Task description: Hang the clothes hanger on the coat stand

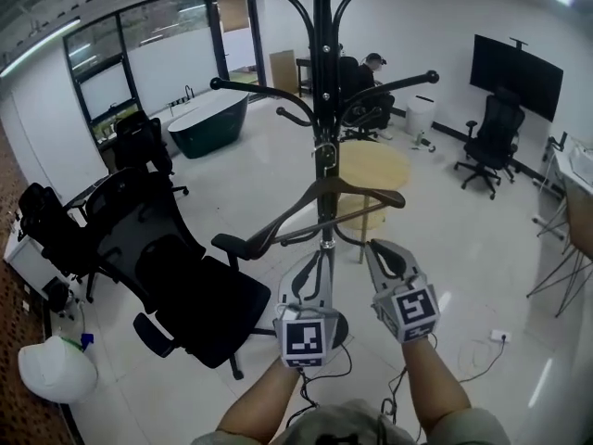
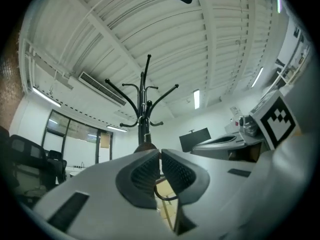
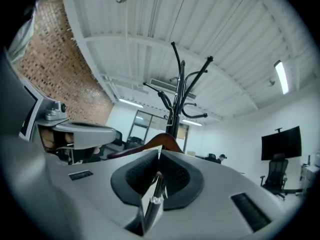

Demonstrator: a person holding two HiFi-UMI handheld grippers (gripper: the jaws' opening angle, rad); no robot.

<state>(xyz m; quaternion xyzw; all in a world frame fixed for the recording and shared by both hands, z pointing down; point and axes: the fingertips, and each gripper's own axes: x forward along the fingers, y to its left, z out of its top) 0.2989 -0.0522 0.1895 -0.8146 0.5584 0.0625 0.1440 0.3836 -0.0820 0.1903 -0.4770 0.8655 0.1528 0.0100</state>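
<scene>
office floor (image 1: 482,239) surrounds the coat stand (image 1: 321,82); the clothes hanger (image 1: 357,191) sits just in front of its pole, below the arms, apparently not yet hooked. left gripper (image 1: 318,253) and right gripper (image 1: 375,247) both have jaws closed on the hanger's lower bar. risk: the thin bar may pivot in the pads, so the hook strikes the pole and misses an arm

- Tall black metal coat stand (image 1: 322,82): top cut off by the head view's upper edge; base mostly behind the left gripper (image 1: 320,256).
- Brown wooden clothes hanger (image 1: 371,190): hook indistinct against the pole.
</scene>
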